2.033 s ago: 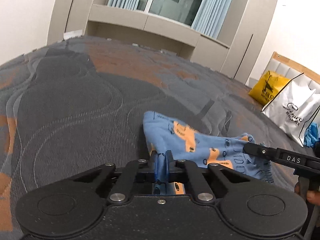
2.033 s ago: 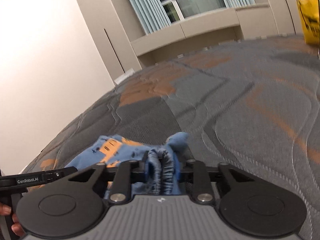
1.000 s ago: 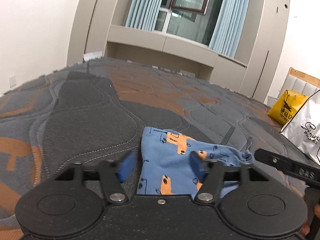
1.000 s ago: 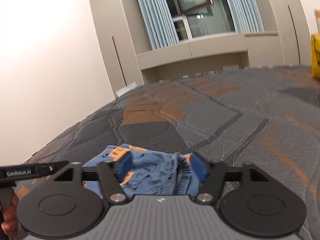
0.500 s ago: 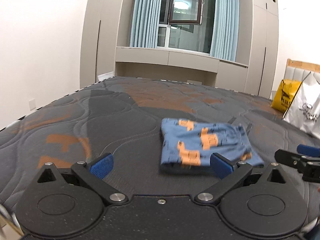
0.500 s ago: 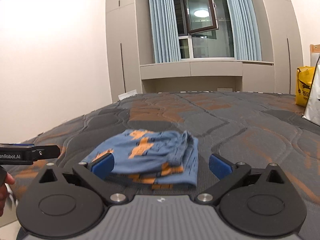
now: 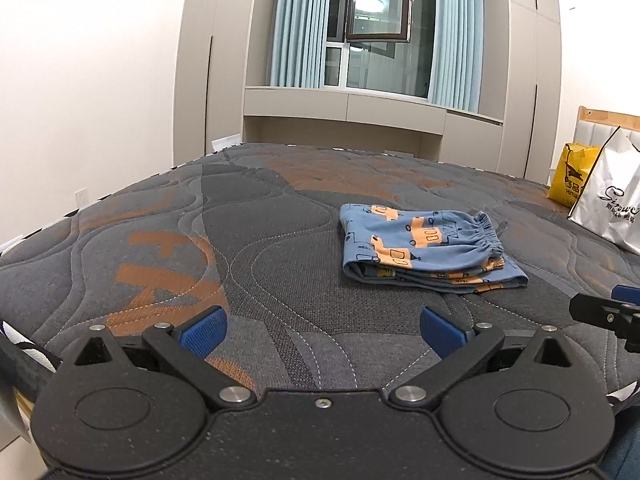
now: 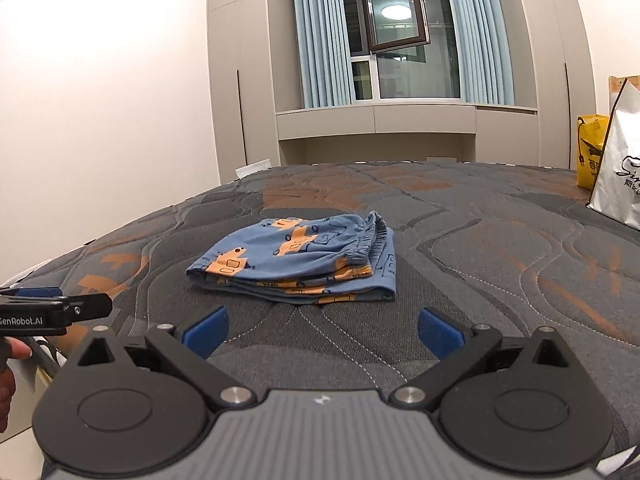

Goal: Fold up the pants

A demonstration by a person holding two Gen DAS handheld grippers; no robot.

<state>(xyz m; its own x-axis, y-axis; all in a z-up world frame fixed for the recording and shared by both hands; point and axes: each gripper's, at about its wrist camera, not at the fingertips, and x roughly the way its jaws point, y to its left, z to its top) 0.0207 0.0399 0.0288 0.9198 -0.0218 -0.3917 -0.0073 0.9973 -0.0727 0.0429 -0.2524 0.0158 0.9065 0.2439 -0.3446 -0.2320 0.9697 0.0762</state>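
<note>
The blue pants [image 7: 424, 248] with orange vehicle prints lie folded in a flat stack on the grey and orange quilted mattress [image 7: 248, 264], elastic waistband at the right. In the right wrist view the same pants [image 8: 304, 264] sit ahead and slightly left. My left gripper [image 7: 322, 330] is open wide, pulled back near the bed's front edge, nothing between its blue pads. My right gripper [image 8: 322, 330] is open wide too, empty, well short of the pants. Each gripper's tip shows at the side of the other's view.
A white shopping bag [image 7: 612, 204] and a yellow bag [image 7: 572, 180] stand at the right of the bed by the headboard [image 7: 600, 120]. Wardrobes, blue curtains and an open window [image 7: 376, 12] fill the far wall. A hand [image 8: 10, 360] holds the left gripper's handle.
Both grippers let go of the pants, opened fully and drew back toward the bed's front edge. The pants now lie folded and further ahead in both views.
</note>
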